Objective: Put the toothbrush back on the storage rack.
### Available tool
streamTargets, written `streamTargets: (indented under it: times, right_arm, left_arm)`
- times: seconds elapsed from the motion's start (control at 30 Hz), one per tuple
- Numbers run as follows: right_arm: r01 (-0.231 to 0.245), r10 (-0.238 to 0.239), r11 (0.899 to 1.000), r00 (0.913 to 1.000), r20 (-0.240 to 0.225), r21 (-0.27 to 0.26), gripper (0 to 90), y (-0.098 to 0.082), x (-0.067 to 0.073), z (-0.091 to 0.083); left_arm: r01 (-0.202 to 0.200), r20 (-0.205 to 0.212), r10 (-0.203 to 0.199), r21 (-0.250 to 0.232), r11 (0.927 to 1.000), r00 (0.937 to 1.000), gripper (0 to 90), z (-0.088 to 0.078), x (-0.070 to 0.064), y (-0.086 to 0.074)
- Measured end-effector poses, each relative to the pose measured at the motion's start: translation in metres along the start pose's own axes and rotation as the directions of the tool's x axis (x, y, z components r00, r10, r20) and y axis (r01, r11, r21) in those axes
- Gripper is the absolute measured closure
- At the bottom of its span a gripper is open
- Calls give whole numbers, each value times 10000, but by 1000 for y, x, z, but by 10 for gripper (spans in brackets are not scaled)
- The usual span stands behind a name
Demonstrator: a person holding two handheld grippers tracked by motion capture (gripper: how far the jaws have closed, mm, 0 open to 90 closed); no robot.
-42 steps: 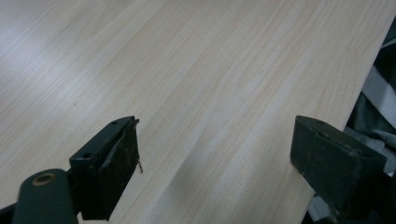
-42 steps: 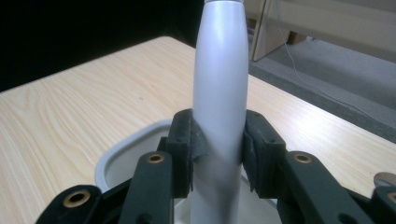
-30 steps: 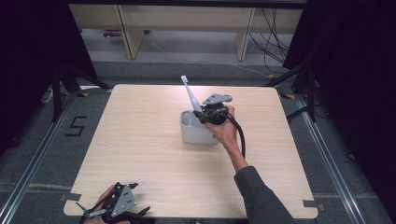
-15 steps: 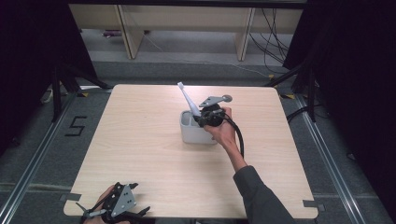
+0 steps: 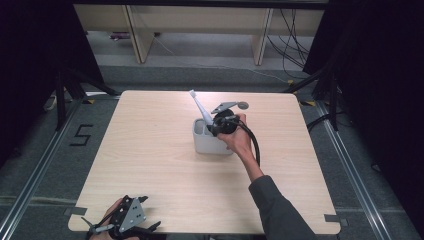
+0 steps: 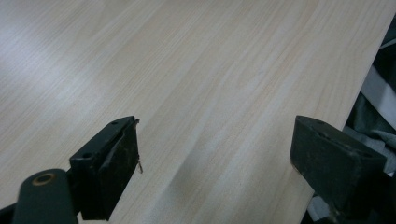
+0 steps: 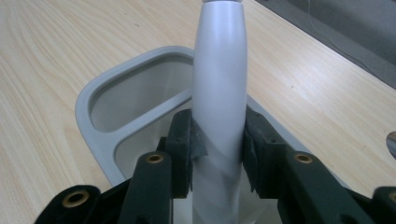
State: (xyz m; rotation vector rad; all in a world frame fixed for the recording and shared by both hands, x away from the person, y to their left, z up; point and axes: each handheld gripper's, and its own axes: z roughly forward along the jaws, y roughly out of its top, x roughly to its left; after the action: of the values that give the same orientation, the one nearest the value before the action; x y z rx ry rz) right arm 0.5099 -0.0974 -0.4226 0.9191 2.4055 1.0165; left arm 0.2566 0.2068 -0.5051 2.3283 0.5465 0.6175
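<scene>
A white electric toothbrush [image 5: 198, 107] leans up and to the left out of a pale grey two-compartment holder [image 5: 204, 142] at the middle of the table. My right gripper [image 5: 218, 124] is shut on its thick handle [image 7: 219, 93], both pads pressing its sides just above the holder's rim [image 7: 100, 91]. The handle's lower end is over the nearer compartment; whether it touches the bottom is hidden. My left gripper [image 5: 125, 220] rests at the table's front left edge, its jaws wide open [image 6: 215, 154] over bare wood with nothing between them.
The light wooden table [image 5: 150, 150] spreads wide around the holder. Beyond its far edge stand shelf legs and cables on the grey floor. A floor mark "5" [image 5: 80, 135] lies to the left.
The toothbrush head has tilted further to the left and sunk a little toward the holder. Both hands have kept their places.
</scene>
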Motion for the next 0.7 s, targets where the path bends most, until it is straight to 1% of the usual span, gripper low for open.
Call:
streamTargets:
  times: [0.03, 0.07, 0.1, 0.13, 0.17, 0.2, 0.23, 0.27, 0.3, 0.33, 0.37, 0.4, 0.43, 0.47, 0.5, 0.53, 0.57, 0.6, 0.63, 0.67, 0.7]
  right_arm:
    - [153, -153, 9999, 9999, 27, -20, 663, 1, -1, 1]
    - [-44, 47, 9995, 9999, -96, 304, 662, 2, 0, -1]
    - [-229, 230, 9990, 9997, -36, 372, 662, 3, 1, -1]
    - [-85, 87, 9989, 10000, -48, 468, 662, 3, 1, -1]
    - [366, -370, 9988, 9993, 103, 313, 662, 3, -3, 0]
    - [-1, 2, 9995, 10000, -38, 302, 661, 3, 0, 0]
    - [-124, 127, 9991, 9999, -61, 404, 662, 3, 0, 0]
    - [-213, 220, 9982, 9997, -121, 552, 662, 4, 1, 0]
    - [-396, 404, 9970, 9991, -103, 667, 661, 4, 2, -1]
    - [-182, 184, 9988, 9998, -36, 459, 661, 4, 1, 1]
    - [-68, 72, 9988, 9999, -89, 477, 661, 5, -1, -1]
    - [-64, 70, 9987, 9999, -120, 500, 661, 5, -1, -1]
    - [-226, 229, 9982, 9997, -59, 554, 660, 5, 0, -1]
    - [-271, 276, 9977, 9996, -73, 625, 656, 5, 0, -1]
    - [-372, 377, 9981, 9992, -91, 483, 649, 5, 0, 0]
    - [-475, 483, 9970, 9987, -129, 610, 646, 6, -1, -2]
    - [-295, 306, 9972, 9994, -154, 691, 652, 7, -2, -2]
    - [-152, 157, 9979, 9998, -86, 628, 651, 7, -3, -2]
    - [-48, 51, 9991, 10000, -81, 414, 655, 6, -4, -1]
    - [-221, 233, 9979, 9996, -188, 610, 654, 7, -4, -3]
    - [-172, 176, 9983, 9998, -78, 560, 660, 6, -3, -2]
  left_arm:
    - [-5, -21, 5, -17, 10000, 10000, 150, 0, 0, 0]
    - [118, 48, -117, -128, 9998, 9999, 150, 0, -1, 0]
    - [105, 40, -105, -117, 9999, 9999, 150, 0, -1, 0]
    - [98, 25, -98, -114, 9999, 9999, 150, 0, -1, 0]
    - [94, 20, -93, -105, 9999, 10000, 150, 0, -1, 0]
    - [100, 30, -99, -108, 9999, 9999, 150, 0, -1, 0]
    - [107, 35, -107, -112, 9999, 9999, 150, 0, -1, 0]
    - [19, 6, -19, -34, 10000, 10000, 150, 0, 0, 0]
    - [1, -14, -1, -19, 10000, 10000, 150, 0, 0, 0]
    - [-14, 126, 14, 54, 10000, 9999, 150, -1, 0, 0]
    - [127, 136, -125, -133, 9998, 9998, 150, 0, -1, 0]
    - [141, 162, -139, -113, 9998, 9998, 150, 0, -1, 0]
    - [26, 127, -26, -6, 10000, 9999, 150, 0, 0, 0]
    - [2, 141, -2, 31, 10000, 9999, 150, 0, 0, 0]
    - [14, 155, -15, 14, 10000, 9999, 150, 0, 0, 0]
    - [102, 93, -101, -91, 9999, 9999, 150, 0, -1, 0]
    - [107, 40, -106, -118, 9999, 9999, 150, 1, -1, 0]
    - [95, 37, -95, -107, 9999, 9999, 150, 0, -1, 0]
    - [97, 28, -97, -106, 9999, 9999, 150, 0, -1, 0]
    - [-16, -1, 16, -12, 10000, 10000, 150, 0, 0, 0]
    - [72, 44, -71, -80, 9999, 10000, 150, 0, -1, 0]
